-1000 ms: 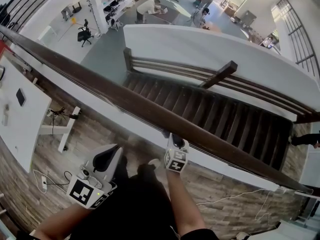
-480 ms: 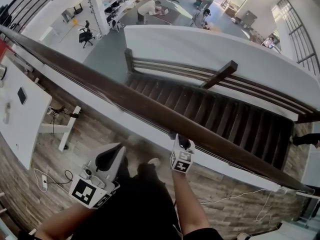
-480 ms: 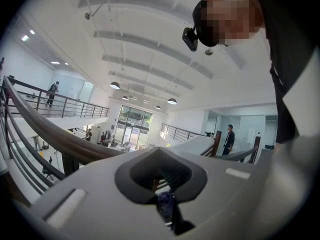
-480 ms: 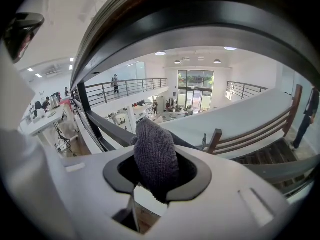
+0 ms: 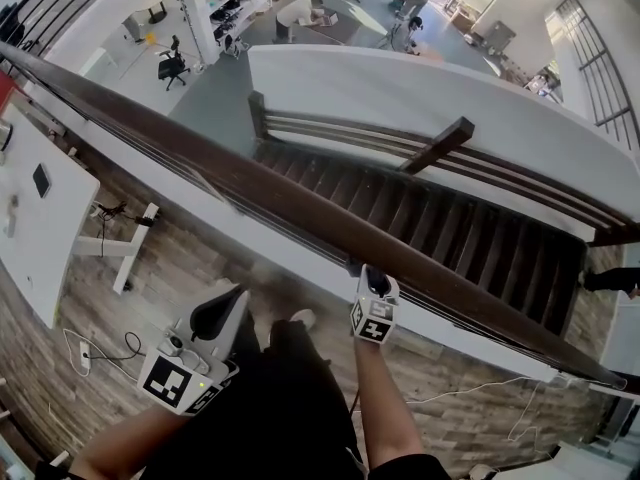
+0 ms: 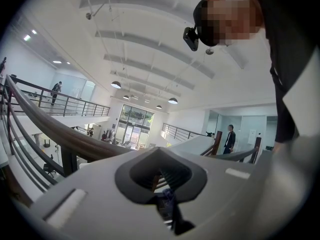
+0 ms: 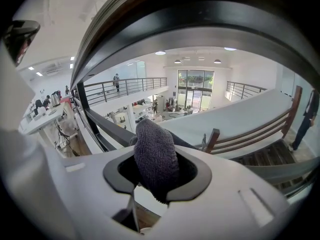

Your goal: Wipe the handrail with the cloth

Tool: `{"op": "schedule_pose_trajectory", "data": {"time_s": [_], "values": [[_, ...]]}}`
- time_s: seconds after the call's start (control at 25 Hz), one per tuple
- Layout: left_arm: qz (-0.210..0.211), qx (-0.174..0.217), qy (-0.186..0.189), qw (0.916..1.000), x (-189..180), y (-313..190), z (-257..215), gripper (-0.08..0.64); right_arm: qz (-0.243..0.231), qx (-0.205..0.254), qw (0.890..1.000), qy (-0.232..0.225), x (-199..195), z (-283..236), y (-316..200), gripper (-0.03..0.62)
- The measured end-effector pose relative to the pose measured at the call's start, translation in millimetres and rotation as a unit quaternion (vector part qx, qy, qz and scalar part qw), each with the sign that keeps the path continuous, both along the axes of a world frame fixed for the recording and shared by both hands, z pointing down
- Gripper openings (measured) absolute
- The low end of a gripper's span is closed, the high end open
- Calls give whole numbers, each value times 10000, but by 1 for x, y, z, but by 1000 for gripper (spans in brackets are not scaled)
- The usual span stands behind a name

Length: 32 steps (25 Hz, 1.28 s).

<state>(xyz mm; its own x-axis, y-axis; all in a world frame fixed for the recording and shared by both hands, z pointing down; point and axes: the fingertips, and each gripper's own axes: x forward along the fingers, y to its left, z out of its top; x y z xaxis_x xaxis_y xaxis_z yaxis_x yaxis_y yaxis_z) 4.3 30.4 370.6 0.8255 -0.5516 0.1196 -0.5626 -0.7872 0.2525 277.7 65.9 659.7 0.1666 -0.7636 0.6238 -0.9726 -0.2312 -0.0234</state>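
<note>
Grey knitted cloth (image 7: 155,159), clamped in the right gripper (image 5: 368,273), seemingly presses the dark wooden handrail (image 5: 250,194) mid-wipe at frame centre; next, slide along. Left gripper (image 5: 228,306) closed, empty.

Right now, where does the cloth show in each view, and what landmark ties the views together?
Head view: cannot be made out; likely at the right gripper tip by the handrail.
Left gripper view: not in it.
Right gripper view: cloth at lower centre, clamped between the jaws.
Shared landmark: the handrail, curving at left in the left gripper view, arching overhead in the right.
</note>
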Motion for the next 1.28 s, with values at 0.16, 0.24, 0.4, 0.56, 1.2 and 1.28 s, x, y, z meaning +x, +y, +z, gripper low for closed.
{"op": "schedule_pose_trajectory", "data": {"time_s": [0.16, 0.24, 0.4, 0.56, 1.2, 1.28], "values": [[5, -11, 0, 10000, 4, 4, 1, -2, 96, -23, 9999, 20, 15, 2, 12, 118], [12, -17, 7, 10000, 7, 7, 2, -2, 131, -27, 9999, 31, 21, 2, 18, 118], [40, -27, 14, 10000, 14, 14, 2, -2, 187, -58, 9998, 103, 35, 1, 30, 118], [23, -45, 26, 10000, 18, 17, 4, -2, 277, -68, 9995, 131, 47, 1, 41, 118], [133, -121, 24, 9998, 30, 26, 8, -2, 775, 69, 9969, -120, 71, 0, 65, 118], [108, -141, 29, 9998, 29, 27, 8, -2, 885, 132, 9957, -222, 68, -3, 66, 118]]}}
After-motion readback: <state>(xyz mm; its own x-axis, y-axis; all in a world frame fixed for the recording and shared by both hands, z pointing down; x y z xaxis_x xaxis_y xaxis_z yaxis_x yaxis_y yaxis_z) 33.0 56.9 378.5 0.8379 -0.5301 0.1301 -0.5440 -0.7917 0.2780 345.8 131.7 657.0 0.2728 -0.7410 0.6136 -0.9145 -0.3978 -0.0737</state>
